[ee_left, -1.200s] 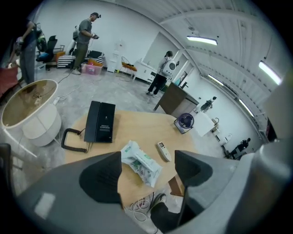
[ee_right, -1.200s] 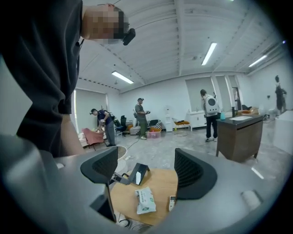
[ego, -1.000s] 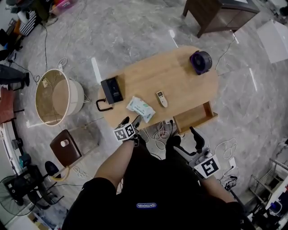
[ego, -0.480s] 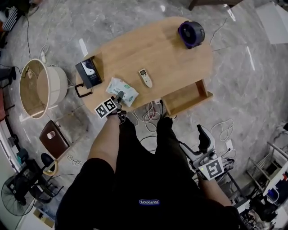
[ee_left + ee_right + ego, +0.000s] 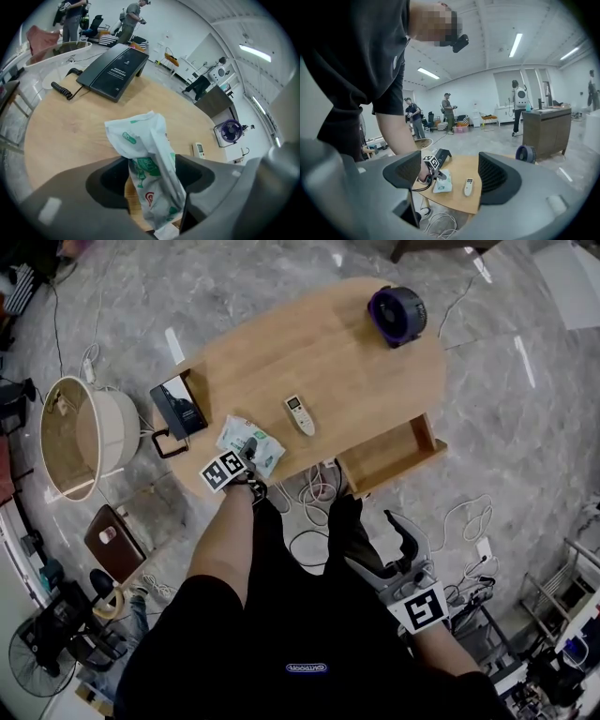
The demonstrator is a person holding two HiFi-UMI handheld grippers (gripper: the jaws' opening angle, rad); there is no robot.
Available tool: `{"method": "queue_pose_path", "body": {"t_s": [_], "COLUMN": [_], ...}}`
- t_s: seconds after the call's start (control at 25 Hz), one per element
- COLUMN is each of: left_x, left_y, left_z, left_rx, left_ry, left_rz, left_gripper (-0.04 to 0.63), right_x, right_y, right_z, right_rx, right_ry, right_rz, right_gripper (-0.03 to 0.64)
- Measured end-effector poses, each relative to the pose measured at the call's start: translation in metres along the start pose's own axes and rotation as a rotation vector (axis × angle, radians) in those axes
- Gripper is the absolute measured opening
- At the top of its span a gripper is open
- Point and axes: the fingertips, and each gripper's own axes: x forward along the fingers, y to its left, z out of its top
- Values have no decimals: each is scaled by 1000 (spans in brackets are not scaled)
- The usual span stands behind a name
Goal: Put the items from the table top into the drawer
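No word or number can be read with certainty. The wipes pack (image 5: 140,136), pinched between the left gripper's (image 5: 152,185) jaws, carries green print, a round green badge and a red emblem, all too creased to read. The black device (image 5: 115,70) on the table bears two lines of small white print, too fine to make out. The person's black shirt (image 5: 305,667) shows a small blue outlined wordmark that is not legible. The left cube (image 5: 223,471) and the right cube (image 5: 419,607) each show a black-and-white square marker.
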Motion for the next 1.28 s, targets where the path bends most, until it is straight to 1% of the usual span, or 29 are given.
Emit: {"method": "queue_pose_path", "body": {"t_s": [0.16, 0.24, 0.32, 0.44, 0.56, 0.68, 0.84, 1.08, 1.2, 1.28], "left_x": [5, 7, 7, 5, 3, -2, -16, -40, -50, -52], "left_y": [5, 4, 3, -1, -9, -20, -33, -71, -107, -134], "left_z": [-2, -3, -2, 1, 3, -1, -7, -35, -49, -65], "left_rx": [3, 0, 8, 54, 115, 139, 182, 319, 433, 513], "left_ry": [15, 33, 52, 72, 82, 83, 94, 172, 198, 237], "left_rz": [28, 35, 39, 33, -3, -59, -107, -201, -257, -300], "left_gripper": [298, 275, 238, 181, 153, 148, 147, 146, 147, 147], "right_x": [15, 18, 20, 23, 24, 26, 27, 17, 6, -5], "right_y": [-12, -15, -13, -11, -14, -17, -21, -32, -45, -55], "right_z": [-1, -1, -3, -7, -10, -11, -11, -13, -18, -22], "right_rx": [23, 33, 35, 38, 44, 46, 59, 81, 99, 114], "right_ry": [-15, -16, -8, 5, 15, 9, -12, -48, -67, -78], "right_rz": [1, 1, 11, 26, 32, 33, 19, -29, -66, -99], "right_gripper": [390, 390, 388, 385, 383, 382, 380, 379, 379, 379]}}
